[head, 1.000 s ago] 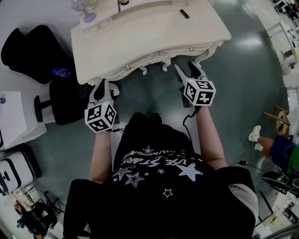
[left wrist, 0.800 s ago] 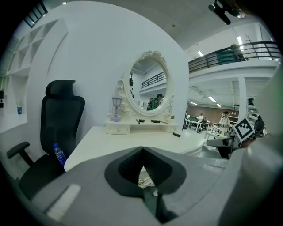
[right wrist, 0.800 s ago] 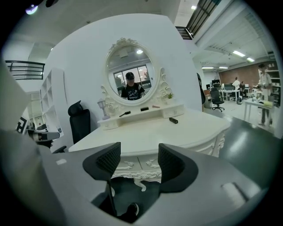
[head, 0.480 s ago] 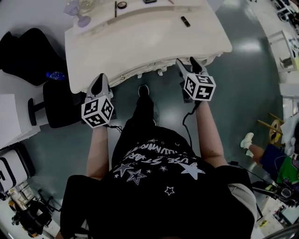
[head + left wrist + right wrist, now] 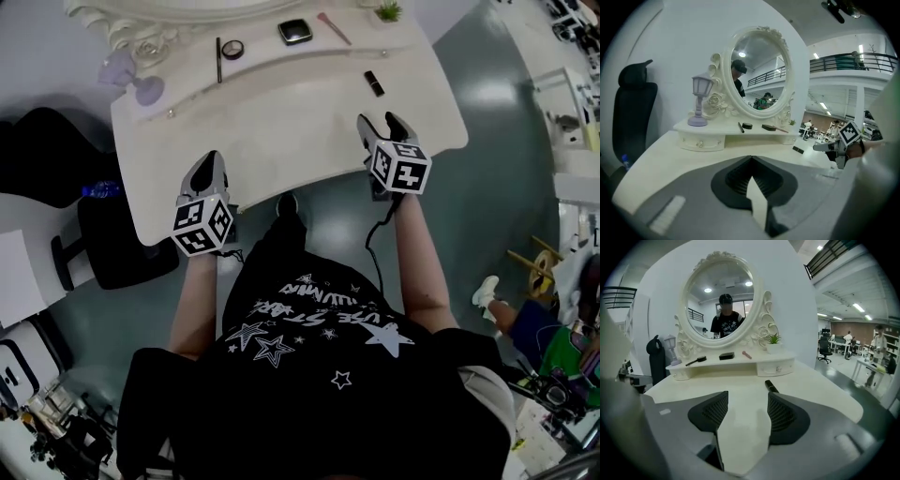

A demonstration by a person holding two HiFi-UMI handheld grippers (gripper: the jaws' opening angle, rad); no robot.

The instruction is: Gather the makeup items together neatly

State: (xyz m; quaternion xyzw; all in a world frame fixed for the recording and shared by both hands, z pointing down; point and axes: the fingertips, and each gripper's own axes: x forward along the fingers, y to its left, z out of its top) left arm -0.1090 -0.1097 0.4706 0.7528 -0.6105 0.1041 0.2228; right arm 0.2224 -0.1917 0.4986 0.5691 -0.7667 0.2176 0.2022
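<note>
You are now holding both hand-held grippers over the front of the surface (image 5: 281,122); a second ago they were hanging short of its edge, above the floor. Your left hand-held gripper (image 5: 210,161) is keeping its jaws together on nothing. Your right hand-held gripper (image 5: 379,120) is standing half open and empty, with the lipstick (image 5: 375,83) lying just beyond it. The compact (image 5: 295,31), pot (image 5: 232,50), pencil (image 5: 218,59) and brush (image 5: 334,28) are sitting on the shelf (image 5: 267,54), now showing fully.

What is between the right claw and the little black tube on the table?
Only bare white tabletop lies between the right claw and the black tube. The right gripper view shows it best, and the head view shows the gap too.
</note>
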